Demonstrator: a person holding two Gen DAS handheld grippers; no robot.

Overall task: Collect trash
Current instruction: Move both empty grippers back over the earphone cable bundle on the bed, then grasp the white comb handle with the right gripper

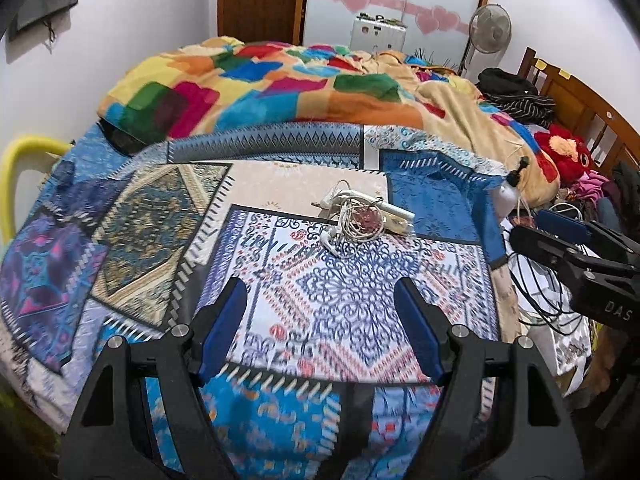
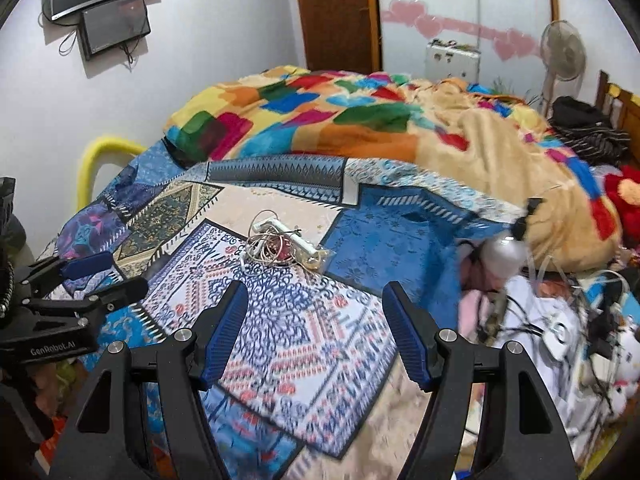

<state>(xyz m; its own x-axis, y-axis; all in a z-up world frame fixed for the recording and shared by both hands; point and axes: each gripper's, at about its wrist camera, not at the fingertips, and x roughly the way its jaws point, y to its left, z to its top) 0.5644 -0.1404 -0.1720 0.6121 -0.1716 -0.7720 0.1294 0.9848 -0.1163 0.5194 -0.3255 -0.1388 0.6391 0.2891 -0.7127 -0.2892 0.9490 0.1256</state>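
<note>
Both hand-held grippers, left (image 1: 320,328) and right (image 2: 312,332), hang with jaws apart and empty over the patterned bedspread (image 1: 352,292). Farther on it lies a tangle of cords (image 1: 356,220); approach slowly and pinch the bundle's middle, not one loose strand.

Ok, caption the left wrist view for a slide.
Open left gripper above a patterned bedspread, aimed at a tangle of earphone cables and a white power strip.

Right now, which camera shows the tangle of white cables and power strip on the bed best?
The left wrist view: the white cable-and-power-strip tangle lies centred, ahead of the tongs. The right wrist view shows it smaller, left of centre.
</note>
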